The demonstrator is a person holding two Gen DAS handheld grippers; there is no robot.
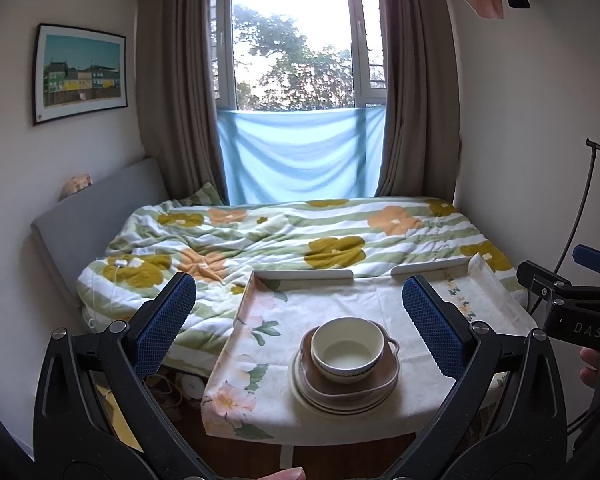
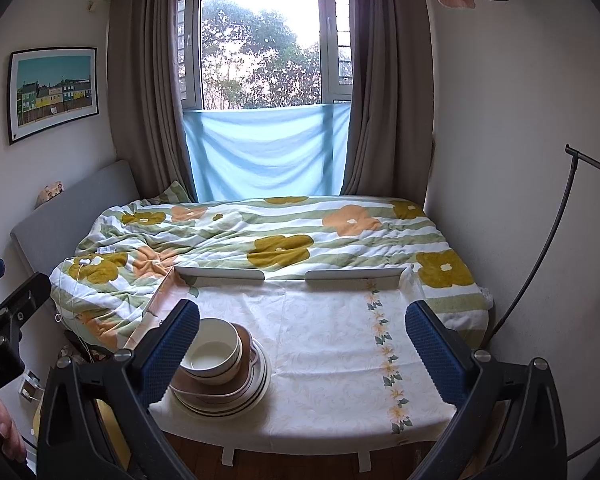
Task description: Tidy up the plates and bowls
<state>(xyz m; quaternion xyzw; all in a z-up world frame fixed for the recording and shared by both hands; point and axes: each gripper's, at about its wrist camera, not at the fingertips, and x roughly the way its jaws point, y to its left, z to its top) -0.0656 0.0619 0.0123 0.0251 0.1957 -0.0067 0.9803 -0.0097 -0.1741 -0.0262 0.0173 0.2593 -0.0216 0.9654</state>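
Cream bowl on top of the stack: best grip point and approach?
Pinch the cream bowl by its rim, one finger inside, one outside, coming down from above. It sits upright and empty atop the brown handled dish; the near rim is unobstructed. Both hand-held grippers are open.

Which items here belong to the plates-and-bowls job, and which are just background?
Job: cream bowl; brown handled dish; plates; table.
Background: floral duvet; framed picture; curtains; blue cloth.

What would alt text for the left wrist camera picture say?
A cream bowl sits atop a brown dish on stacked plates on a floral-clothed table, framed by the open left gripper; behind lie a bed and window.
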